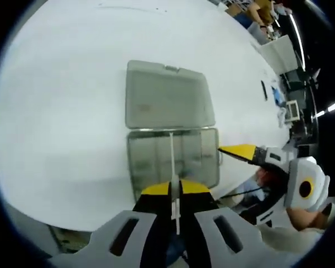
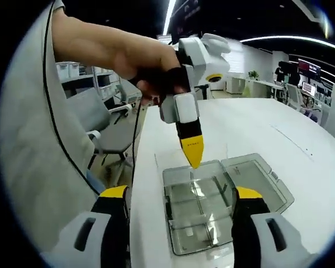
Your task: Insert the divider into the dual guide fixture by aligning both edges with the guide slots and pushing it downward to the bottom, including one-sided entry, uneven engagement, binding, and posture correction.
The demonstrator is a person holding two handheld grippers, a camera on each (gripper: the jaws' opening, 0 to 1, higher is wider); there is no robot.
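Note:
A clear plastic compartment box (image 1: pixel 151 159) lies on the white table (image 1: pixel 61 111) with its lid (image 1: pixel 167 97) folded flat open behind it. My left gripper (image 1: pixel 176 188) is shut on a thin clear divider (image 1: pixel 171 162), held edge-on over the middle of the box. In the right gripper view the left gripper (image 2: pixel 192 152) points straight down above the box (image 2: pixel 204 209), gripped by a person's hand (image 2: pixel 151 67). My right gripper (image 2: pixel 181 193) stands wide open with the box's near end between its yellow tips. Its yellow tip (image 1: pixel 240 151) sits beside the box's right side.
The table's edge (image 2: pixel 135 184) runs close to the box on the person's side, with grey chairs (image 2: pixel 109 120) beyond it. A grey sleeve (image 2: pixel 28 139) takes up the left. Small items (image 1: pixel 273 95) lie far off on the table. More desks (image 2: pixel 257 86) stand behind.

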